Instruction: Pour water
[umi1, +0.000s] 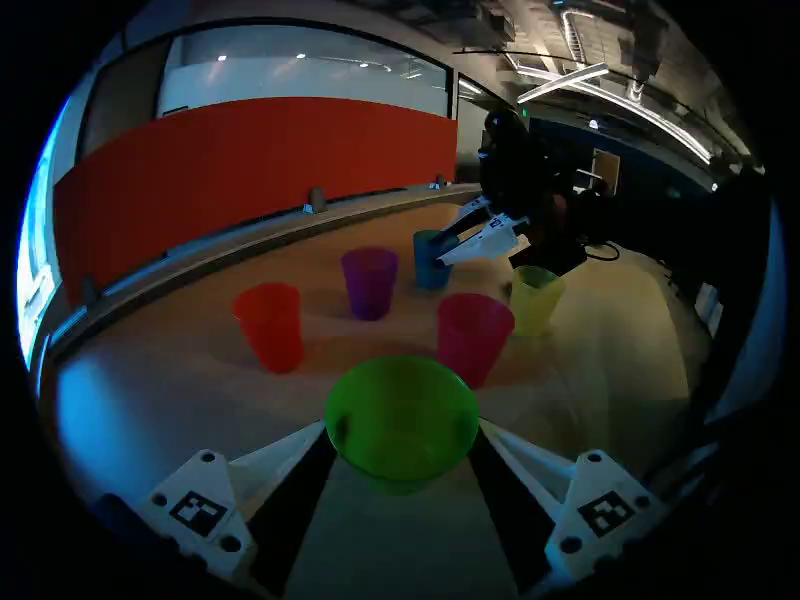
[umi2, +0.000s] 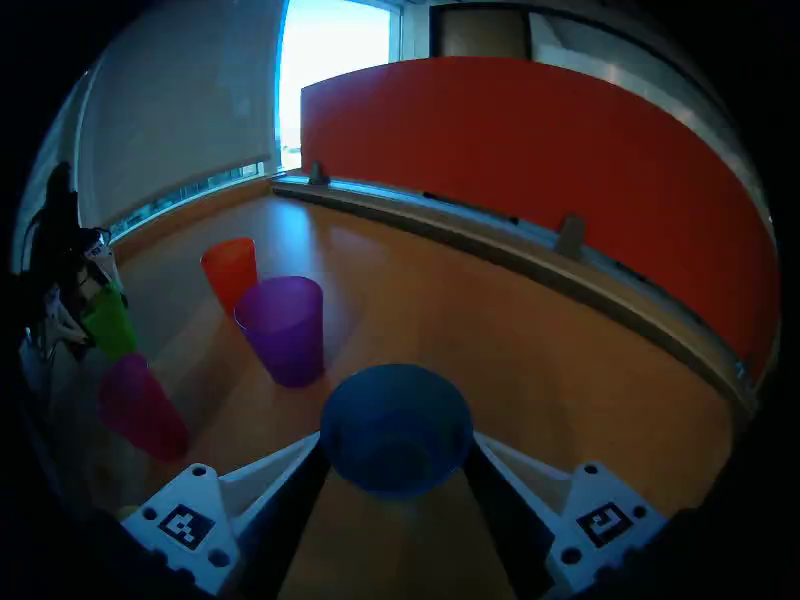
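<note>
Clamps a green cup (umi1: 402, 420) between both fingers of the left gripper (umi1: 402, 432), one pressing on each side, mouth open toward the left gripper view. Clamps a blue cup (umi2: 396, 425) the same way in the right gripper (umi2: 396, 442), a finger tight against either side. Cannot tell whether either cup holds water. Faces, past the green cup, four loose cups upright on the wooden table (umi1: 150, 385): a pink cup (umi1: 472, 337) nearest, an orange cup (umi1: 270, 325) to the left, a purple cup (umi1: 369, 282) farther back between those two, a yellow cup (umi1: 535, 298) just right of the pink one. Catches the right gripper farther off in the same view, holding the blue cup beside the purple cup and behind the pink. Catches, at the far left of the right gripper view, the green cup tilted in the left gripper, near the pink cup. Backs onto a red panel (umi1: 260, 170) along the table's far edge.
</note>
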